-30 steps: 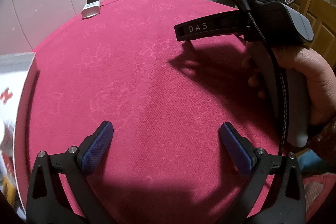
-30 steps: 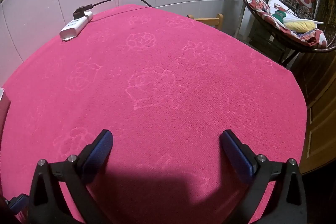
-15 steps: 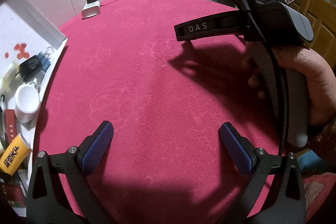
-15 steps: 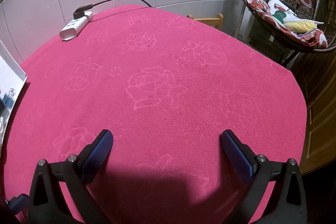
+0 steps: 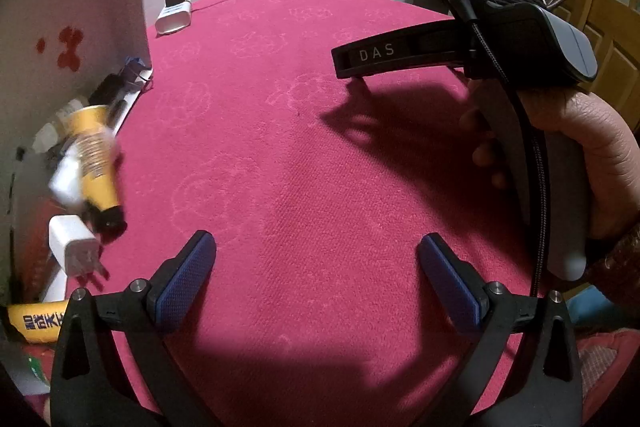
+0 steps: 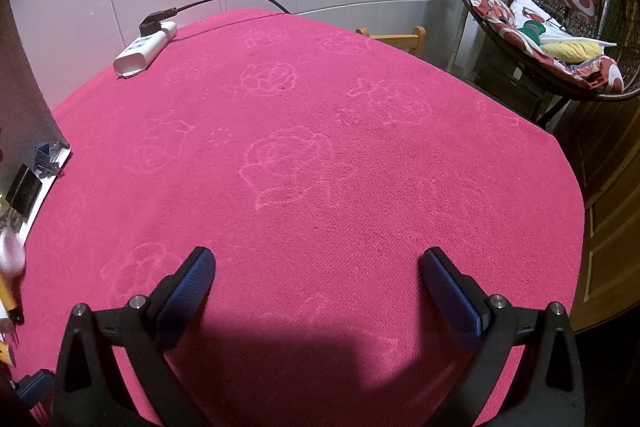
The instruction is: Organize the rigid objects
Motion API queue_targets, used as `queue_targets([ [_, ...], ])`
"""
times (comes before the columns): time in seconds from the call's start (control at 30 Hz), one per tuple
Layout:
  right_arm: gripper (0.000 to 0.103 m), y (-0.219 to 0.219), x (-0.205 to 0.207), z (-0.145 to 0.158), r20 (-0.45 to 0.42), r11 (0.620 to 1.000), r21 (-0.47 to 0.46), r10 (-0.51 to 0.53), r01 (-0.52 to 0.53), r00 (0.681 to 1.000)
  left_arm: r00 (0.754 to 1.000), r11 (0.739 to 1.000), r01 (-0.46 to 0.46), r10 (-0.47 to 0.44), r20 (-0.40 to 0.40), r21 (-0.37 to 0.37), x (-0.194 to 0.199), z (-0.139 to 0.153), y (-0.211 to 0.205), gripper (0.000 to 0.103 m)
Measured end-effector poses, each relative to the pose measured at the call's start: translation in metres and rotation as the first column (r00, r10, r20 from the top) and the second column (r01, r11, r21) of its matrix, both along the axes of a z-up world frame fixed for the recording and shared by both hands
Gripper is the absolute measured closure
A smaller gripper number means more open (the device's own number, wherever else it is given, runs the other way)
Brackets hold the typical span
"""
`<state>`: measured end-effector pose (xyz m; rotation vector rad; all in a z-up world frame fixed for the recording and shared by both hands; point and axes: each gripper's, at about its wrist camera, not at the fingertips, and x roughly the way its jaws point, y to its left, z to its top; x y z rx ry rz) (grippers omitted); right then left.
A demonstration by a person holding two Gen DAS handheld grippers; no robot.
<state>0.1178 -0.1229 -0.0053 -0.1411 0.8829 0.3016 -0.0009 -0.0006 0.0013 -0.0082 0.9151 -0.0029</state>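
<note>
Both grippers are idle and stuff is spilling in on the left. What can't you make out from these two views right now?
- Yellow tube, left wrist view: motion-blurred, label unreadable.
- Second yellow tube, left wrist view: cut off by the left gripper arm.
- White box, left wrist view: shape and contents cut off by the frame edge.
- Same pile, right wrist view: mostly past the left edge, blurred.
- Right gripper: open, empty.

You are facing open pink embossed tablecloth; a white power strip is lying far-left, and a blurred heap of small objects is crowding your left edge.
</note>
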Motion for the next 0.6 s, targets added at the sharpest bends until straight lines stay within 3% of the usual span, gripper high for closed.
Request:
queue_targets([
  [0.6,0.0,-0.0003,0.001,0.0003,0.0,1.0,-0.002,0.001,-0.001,1.0,1.0,1.0,0.0,0.0,-0.001,0.0,0.0017,-0.0027,0.0005,0.0],
])
